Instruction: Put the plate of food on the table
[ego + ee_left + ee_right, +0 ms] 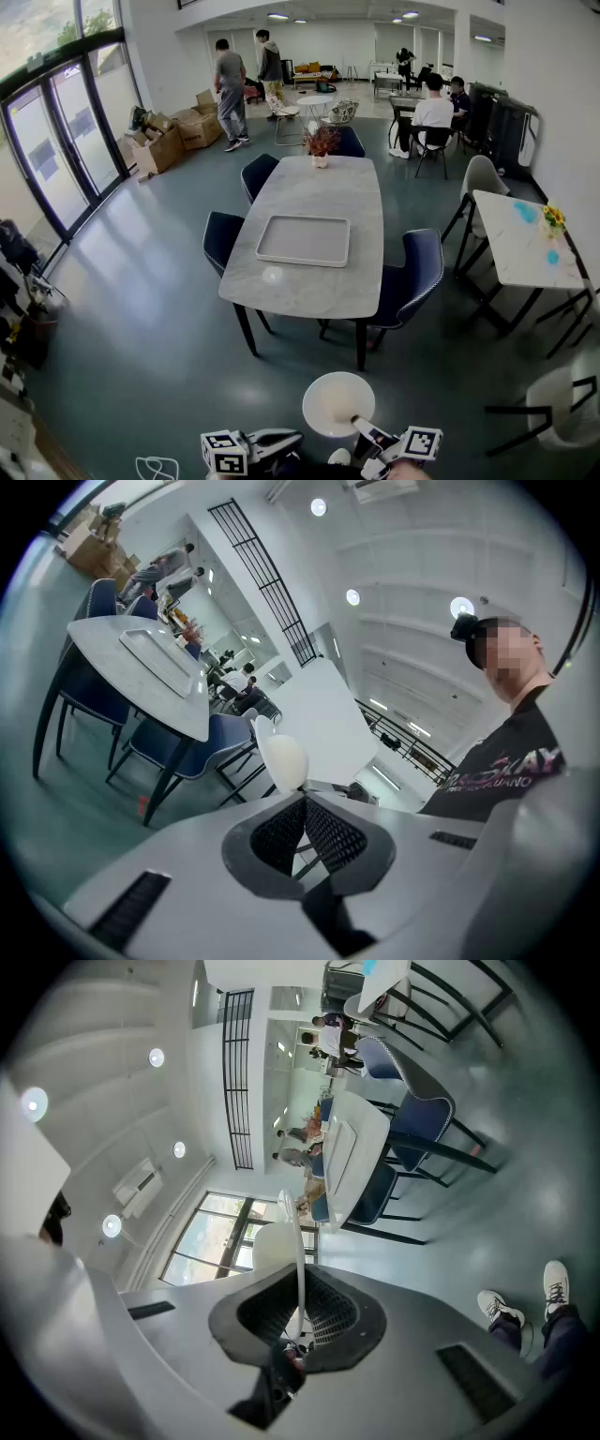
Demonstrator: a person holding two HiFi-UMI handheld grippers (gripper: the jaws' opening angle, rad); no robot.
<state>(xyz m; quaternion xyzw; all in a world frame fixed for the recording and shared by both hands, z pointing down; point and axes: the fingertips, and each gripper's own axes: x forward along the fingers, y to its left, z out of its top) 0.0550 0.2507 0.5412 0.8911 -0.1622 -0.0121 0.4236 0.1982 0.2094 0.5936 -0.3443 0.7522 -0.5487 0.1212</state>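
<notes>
White plate (pixel 337 403), grey marbled table (pixel 323 192), blue chairs (pixel 419 267).

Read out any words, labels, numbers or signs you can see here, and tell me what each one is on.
Shirt: two rows of light lettering on the dark fabric, too blurred to read with confidence.
Left marker cube and right marker cube: black and white square patterns only, no letters or digits.
Plate, tray, table: no print visible.
Nothing else is legible.
</notes>
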